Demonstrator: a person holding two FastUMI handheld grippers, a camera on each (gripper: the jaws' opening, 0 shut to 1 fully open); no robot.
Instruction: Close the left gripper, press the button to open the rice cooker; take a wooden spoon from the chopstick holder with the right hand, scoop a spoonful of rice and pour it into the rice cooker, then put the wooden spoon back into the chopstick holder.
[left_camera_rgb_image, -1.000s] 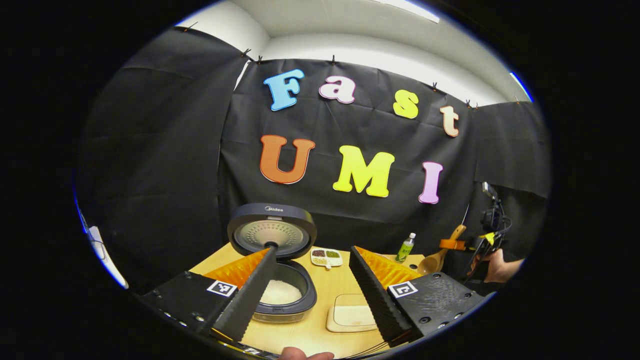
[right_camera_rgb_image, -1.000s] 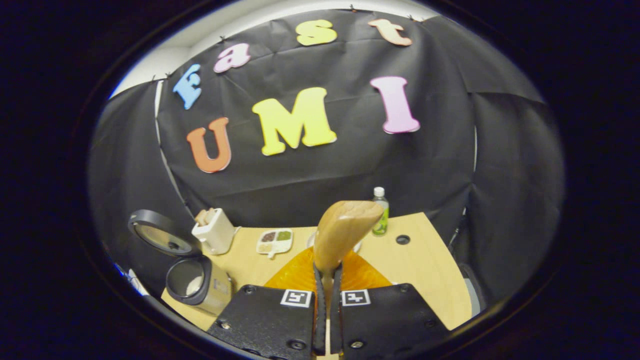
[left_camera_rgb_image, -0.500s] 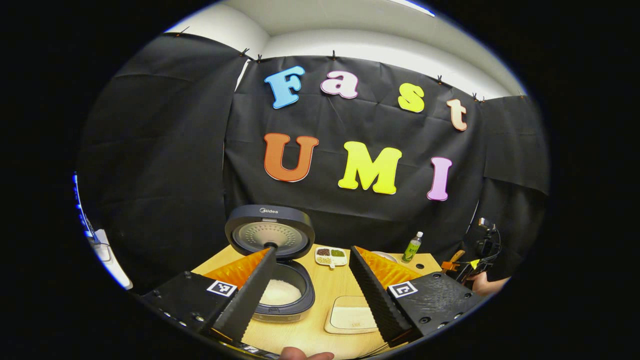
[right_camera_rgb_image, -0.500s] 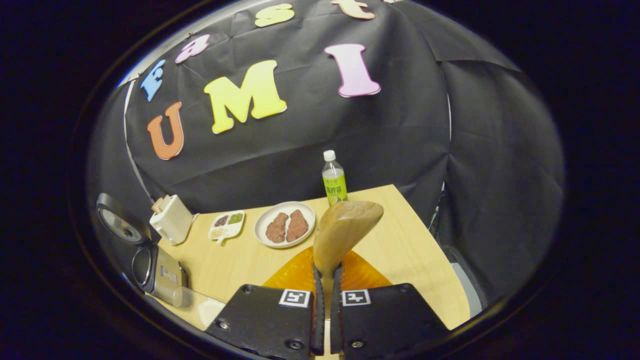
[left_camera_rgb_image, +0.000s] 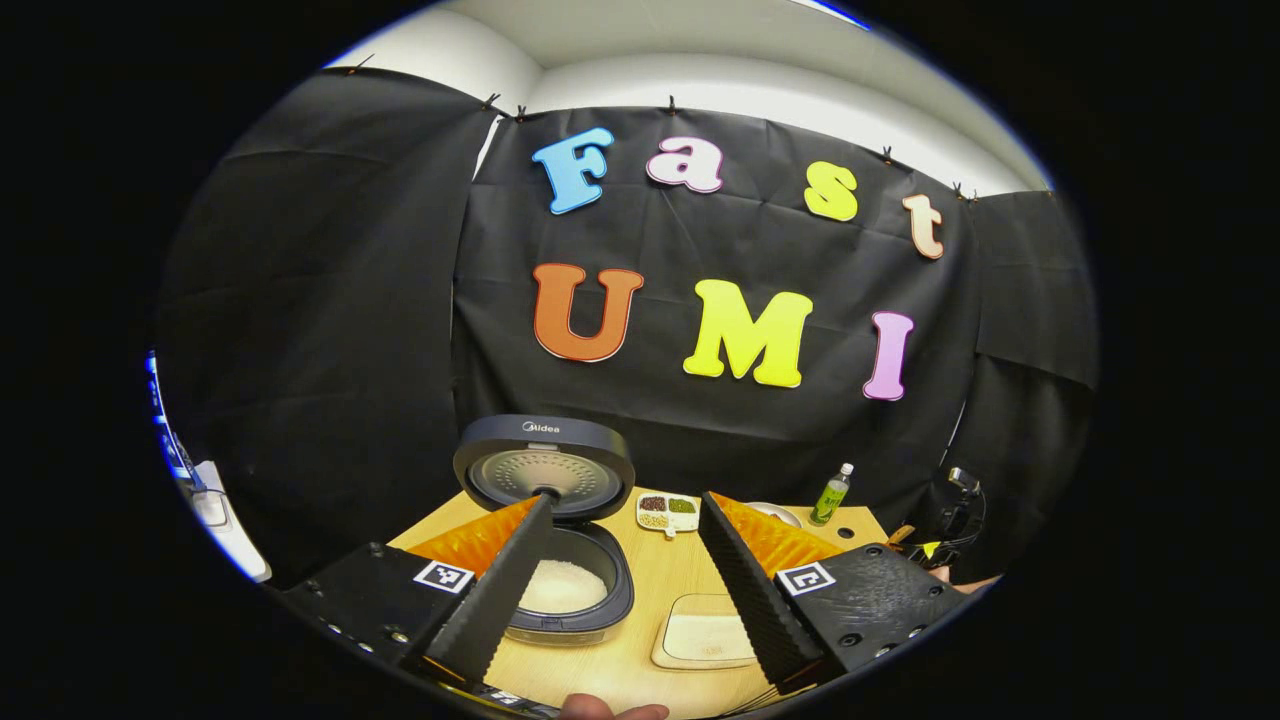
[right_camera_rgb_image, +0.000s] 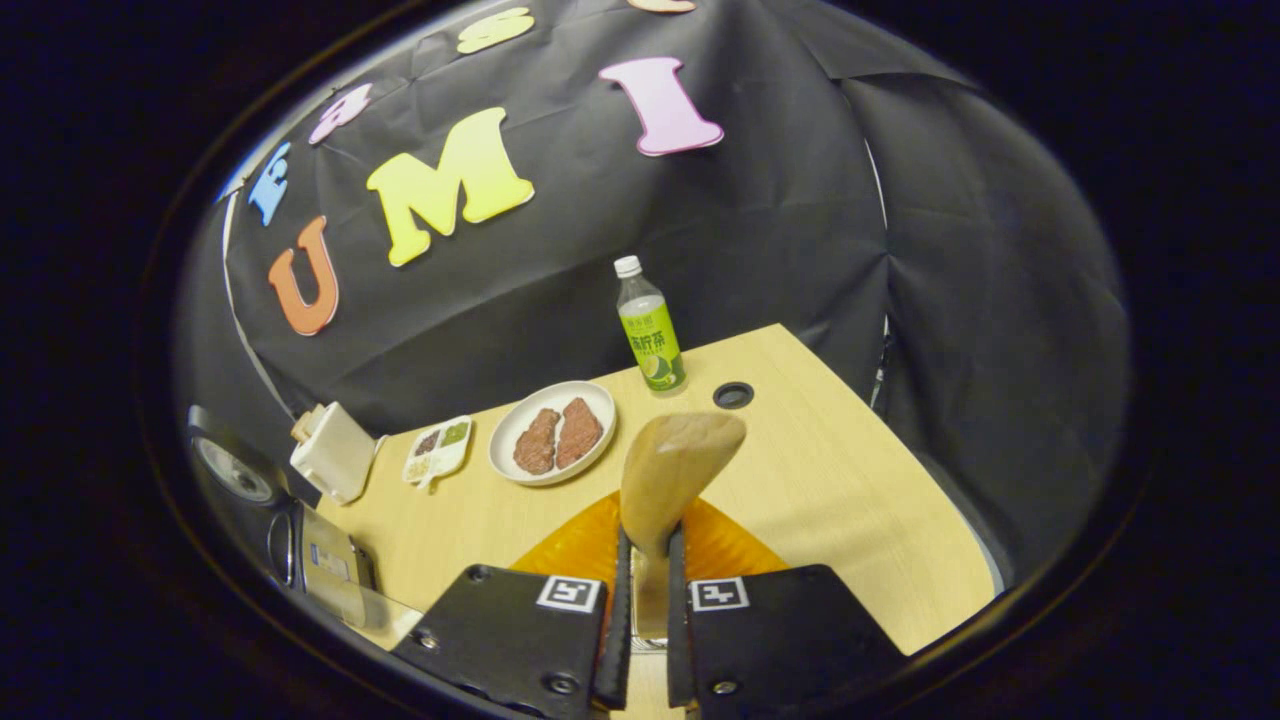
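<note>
Pale wooden tabletop (right_camera_rgb_image: 850, 480) spreads under my right gripper (right_camera_rgb_image: 643, 600), clamped on the light wooden spoon (right_camera_rgb_image: 672, 470), bowl pointing to twelve o'clock. My left gripper (left_camera_rgb_image: 625, 570) gapes wide; at its eleven o'clock sits the dark round rice cooker (left_camera_rgb_image: 560, 600), lid up.

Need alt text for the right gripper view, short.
The right hand-held gripper is shut on a wooden spoon, bowl raised above a wooden table. Beyond it stand a plate of meat, a green drink bottle and a white chopstick holder.
</note>
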